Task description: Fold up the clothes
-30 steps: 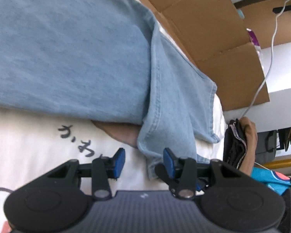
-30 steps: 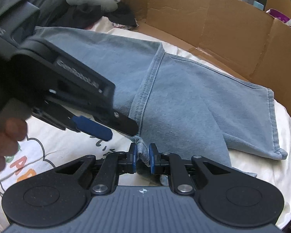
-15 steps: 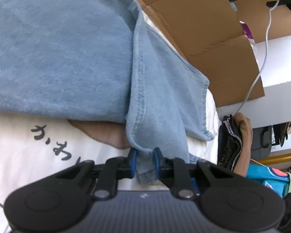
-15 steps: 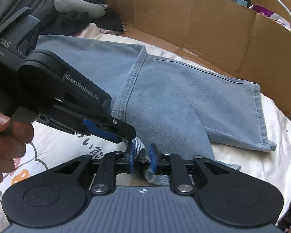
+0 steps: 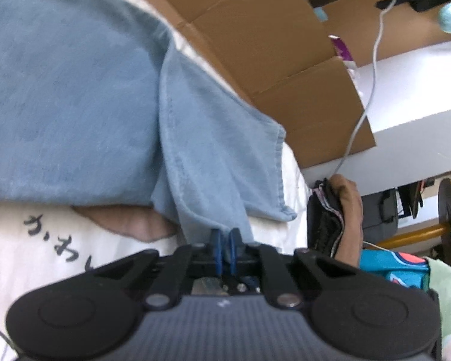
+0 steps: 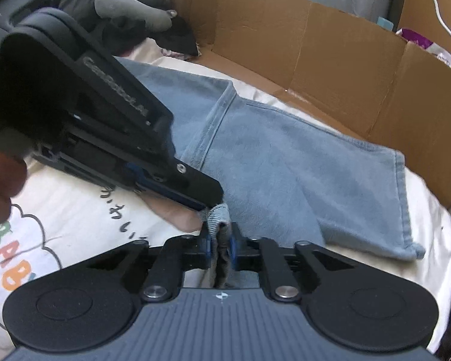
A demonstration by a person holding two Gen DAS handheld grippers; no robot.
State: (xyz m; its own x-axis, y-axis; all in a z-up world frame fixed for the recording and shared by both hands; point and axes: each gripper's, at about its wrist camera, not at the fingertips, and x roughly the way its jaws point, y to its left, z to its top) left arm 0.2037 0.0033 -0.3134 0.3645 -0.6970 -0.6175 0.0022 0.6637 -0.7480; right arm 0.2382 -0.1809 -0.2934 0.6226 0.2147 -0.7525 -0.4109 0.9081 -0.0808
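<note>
My left gripper [image 5: 224, 251] has its jaws pinched on a corner of the jeans [image 5: 75, 105], the blue pads almost meeting with only a thin fold of denim between them. My right gripper [image 6: 219, 245] grips the same corner from the other side, its jaws closed on a thicker bunch of cloth that stands up between the pads. In the right wrist view my left gripper [image 6: 209, 203] comes in from the upper left, angled downward, its tip touching the denim just above my right jaws; my left hand [image 6: 0, 180] wraps its handle at the frame edge. The 2 grippers sit just beside each other at that corner.

The jeans [image 6: 270, 162] lie spread on a white sheet [image 6: 60, 219] with printed letters and a cartoon drawing, one leg stretched out to the right with its hem near the sheet's edge. A cardboard wall [image 6: 315, 45] runs behind the jeans. Dark clothes [image 6: 129, 9] are piled at the far left.
</note>
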